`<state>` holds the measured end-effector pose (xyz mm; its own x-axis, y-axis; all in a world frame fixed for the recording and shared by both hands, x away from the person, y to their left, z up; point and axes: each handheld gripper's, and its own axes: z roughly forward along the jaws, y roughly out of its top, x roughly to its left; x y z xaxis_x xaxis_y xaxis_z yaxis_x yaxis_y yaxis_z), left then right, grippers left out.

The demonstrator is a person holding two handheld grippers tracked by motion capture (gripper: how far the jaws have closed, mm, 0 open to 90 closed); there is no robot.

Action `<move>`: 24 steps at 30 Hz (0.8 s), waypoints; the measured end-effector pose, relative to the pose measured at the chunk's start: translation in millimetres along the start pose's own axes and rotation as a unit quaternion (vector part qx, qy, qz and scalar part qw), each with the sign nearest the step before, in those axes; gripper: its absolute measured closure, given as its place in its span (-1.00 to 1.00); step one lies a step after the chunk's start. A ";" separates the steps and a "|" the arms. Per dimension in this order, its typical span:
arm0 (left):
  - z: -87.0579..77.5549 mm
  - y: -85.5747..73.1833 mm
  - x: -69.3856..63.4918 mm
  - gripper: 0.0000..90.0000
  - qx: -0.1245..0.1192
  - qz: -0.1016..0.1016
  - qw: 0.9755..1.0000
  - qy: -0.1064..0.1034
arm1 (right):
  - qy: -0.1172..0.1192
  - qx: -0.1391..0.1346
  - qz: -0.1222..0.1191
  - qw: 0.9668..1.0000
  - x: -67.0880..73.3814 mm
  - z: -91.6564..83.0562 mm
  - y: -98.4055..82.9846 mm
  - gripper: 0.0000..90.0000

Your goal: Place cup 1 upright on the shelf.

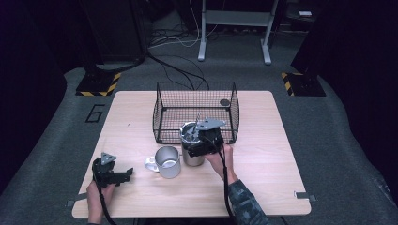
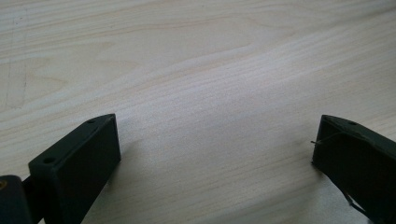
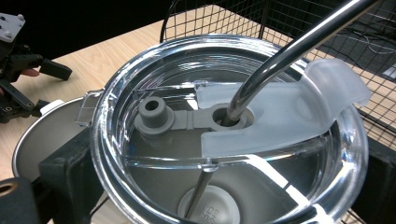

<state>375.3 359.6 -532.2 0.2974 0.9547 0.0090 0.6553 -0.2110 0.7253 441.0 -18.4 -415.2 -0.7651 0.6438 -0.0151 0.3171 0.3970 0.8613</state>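
Jaws of the right gripper (image 1: 196, 143) pinched the lidded tumbler (image 3: 224, 135) beside the mug (image 1: 167, 161), before the wire basket (image 1: 195, 110); its base lettering was unreadable. Left gripper (image 1: 123, 176) jaws stood spread over bare table (image 2: 196, 70).

Dim, soft-focus room; lit table (image 1: 263, 140); glare on clear lid (image 3: 224, 126).
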 end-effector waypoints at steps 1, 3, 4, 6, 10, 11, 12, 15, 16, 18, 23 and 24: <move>0.0 0.0 0.0 -0.98 0.000 0.000 1.000 0.000 | -0.002 -0.001 0.006 1.000 0.8 -1.5 0.6 -0.92; -0.1 0.0 0.1 -0.98 0.001 0.000 1.000 0.000 | -0.005 0.000 0.007 1.000 0.3 -6.8 2.0 -0.92; 0.1 0.0 -0.1 -0.98 0.000 -0.001 1.000 0.000 | -0.005 -0.001 0.005 1.000 -0.2 -8.4 2.3 -0.92; 0.1 0.0 -0.1 -0.98 0.000 -0.001 1.000 0.000 | -0.005 -0.001 0.006 1.000 -0.6 -12.1 2.6 -0.92; -0.1 0.0 0.1 -0.98 0.001 0.001 1.000 0.000 | -0.007 -0.001 0.009 1.000 -3.2 -18.4 3.1 -0.92; -0.1 0.0 0.1 -0.98 0.001 0.001 1.000 0.000 | -0.009 -0.001 0.010 1.000 -3.9 -20.0 3.1 -0.93; 0.0 0.0 0.0 -0.98 0.000 0.000 1.000 0.000 | -0.008 -0.001 0.010 1.000 -4.9 -21.7 3.0 -0.92; 0.0 0.0 0.1 -0.98 0.000 0.000 1.000 0.000 | -0.009 0.000 0.011 1.000 -6.4 -25.0 3.0 -0.92; -0.1 0.0 0.2 -0.98 0.001 0.002 1.000 0.000 | -0.009 -0.001 0.013 1.000 -6.9 -26.6 3.0 -0.92; 0.1 0.0 -0.1 -0.98 -0.001 -0.001 1.000 0.000 | -0.010 0.000 0.015 1.000 -8.9 -31.8 3.4 -0.93; 0.0 0.0 0.1 -0.98 0.000 0.000 1.000 0.000 | -0.008 0.000 0.018 1.000 -13.3 -41.0 3.9 -0.92; 0.0 0.0 0.1 -0.98 0.000 0.000 1.000 0.000 | -0.009 0.000 0.019 1.000 -14.0 -43.0 4.0 -0.92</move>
<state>375.4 359.6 -532.2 0.2976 0.9546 0.0089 0.6556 -0.2112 0.7250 428.9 -53.9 -389.7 -0.7420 0.6703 0.0081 0.3458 0.3723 0.8613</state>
